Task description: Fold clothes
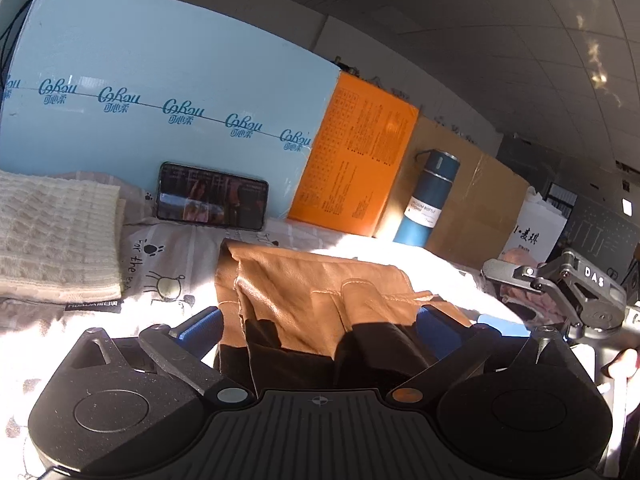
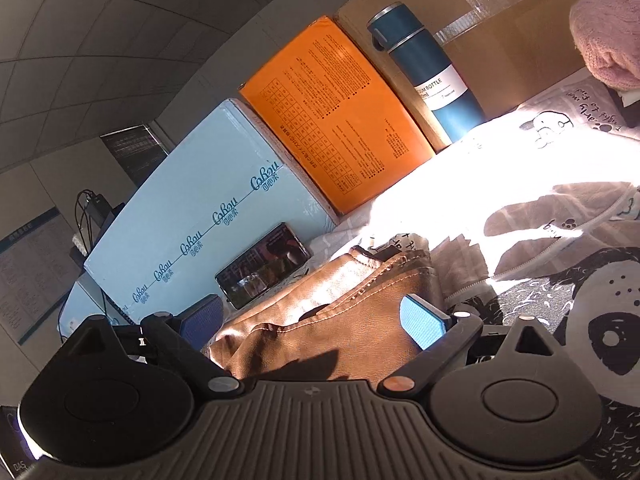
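The left gripper (image 1: 320, 324) has its blue-padded fingers (image 1: 200, 326) spread wide, one on either side of the folded brown trousers (image 1: 316, 292), not pinching them. The right gripper (image 2: 316, 320) is likewise spread, its pads (image 2: 422, 320) flanking the trousers' stitched edge. The trousers lie on the cartoon-print bedsheet (image 1: 160, 264). Behind the trousers a phone (image 1: 212, 198) leans on a pale blue Cobou box (image 1: 160, 80). Right of that box stand an orange box (image 1: 356, 152), a blue vacuum bottle (image 1: 426, 200) and a cardboard box (image 1: 472, 200). Left of the trousers sits a folded cream waffle towel (image 1: 56, 232); a pink knit garment (image 2: 608, 36) lies to their right.
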